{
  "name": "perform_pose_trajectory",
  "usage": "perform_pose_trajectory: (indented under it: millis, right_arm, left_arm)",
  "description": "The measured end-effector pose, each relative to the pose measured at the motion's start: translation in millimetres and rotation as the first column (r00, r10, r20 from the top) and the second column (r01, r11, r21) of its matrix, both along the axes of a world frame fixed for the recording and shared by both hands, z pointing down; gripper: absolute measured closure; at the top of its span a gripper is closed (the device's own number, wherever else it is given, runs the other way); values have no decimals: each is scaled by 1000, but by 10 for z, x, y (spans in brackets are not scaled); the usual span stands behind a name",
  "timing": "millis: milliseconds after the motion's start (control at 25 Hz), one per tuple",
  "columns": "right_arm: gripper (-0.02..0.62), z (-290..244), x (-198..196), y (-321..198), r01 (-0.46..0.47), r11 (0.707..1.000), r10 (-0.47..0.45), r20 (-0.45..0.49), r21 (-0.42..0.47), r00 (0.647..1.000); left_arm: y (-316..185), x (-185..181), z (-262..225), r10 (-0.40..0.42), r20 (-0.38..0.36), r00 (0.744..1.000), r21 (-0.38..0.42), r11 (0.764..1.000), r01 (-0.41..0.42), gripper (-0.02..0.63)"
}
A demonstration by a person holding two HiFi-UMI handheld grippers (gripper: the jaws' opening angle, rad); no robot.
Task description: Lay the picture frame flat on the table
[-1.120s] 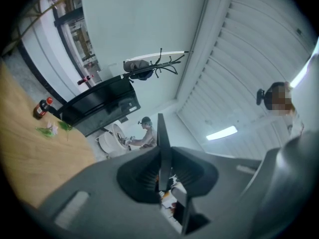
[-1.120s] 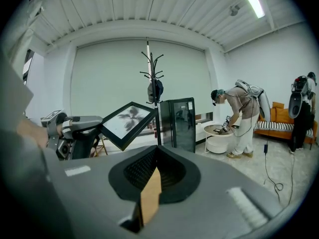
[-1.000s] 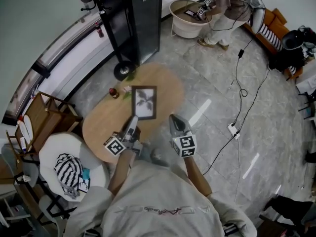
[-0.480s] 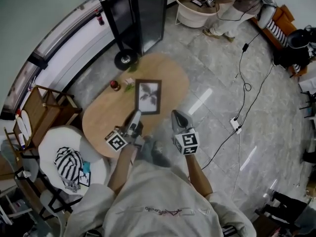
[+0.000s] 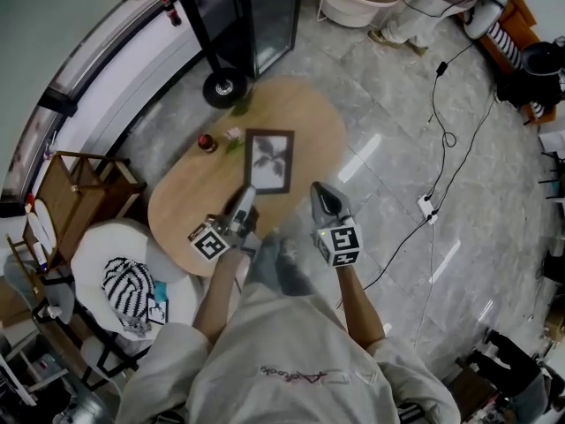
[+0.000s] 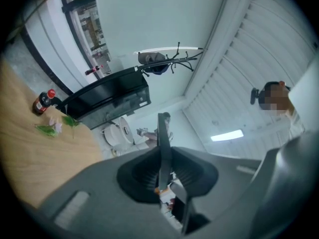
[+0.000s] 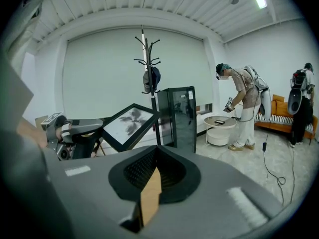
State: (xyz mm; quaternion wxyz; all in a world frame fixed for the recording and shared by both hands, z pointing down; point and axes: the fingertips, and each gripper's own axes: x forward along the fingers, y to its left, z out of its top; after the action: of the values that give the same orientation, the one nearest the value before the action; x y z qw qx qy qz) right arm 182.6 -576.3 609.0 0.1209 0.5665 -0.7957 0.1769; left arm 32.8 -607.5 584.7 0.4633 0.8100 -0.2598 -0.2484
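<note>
The dark-framed picture frame [image 5: 269, 160] with a leaf print hangs tilted over the oval wooden table [image 5: 185, 210]. My left gripper [image 5: 247, 194] is shut on the frame's near lower corner. In the left gripper view the frame [image 6: 163, 138] shows edge-on as a thin dark strip between the jaws. The right gripper view has the frame [image 7: 130, 123] at the left, slanted, with the left gripper [image 7: 60, 127] below it. My right gripper [image 5: 320, 189] hovers by the table's near right edge, apart from the frame, its fingers together and nothing in them.
A small red-capped bottle [image 5: 206, 142] and a green sprig [image 5: 234, 140] sit on the table's far side. A black cabinet [image 5: 252, 16] stands behind it, and a white armchair [image 5: 124, 281] to the left. Cables [image 5: 441, 122] trail over the floor on the right. A person [image 7: 244, 103] stands by a white round table [image 7: 219, 128].
Both grippers have moved a little further out over the table and lower. The frame has gone along in the left gripper. Neither pair of jaws has changed.
</note>
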Motion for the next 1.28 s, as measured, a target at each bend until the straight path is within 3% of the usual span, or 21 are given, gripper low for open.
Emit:
perform_pose_trajectory:
  millis: [440,1280]
  right_arm:
    - [592,484,75,-376,-27,998,28,5,-56,1000]
    - [592,1673,54,-323,-21,988,26,27,-151,999]
  left_arm:
    - [-384,42,519,24,4,1000,-51,998,-23,537]
    - [-298,-2,1757,51,44,998,-166,985,-43,537]
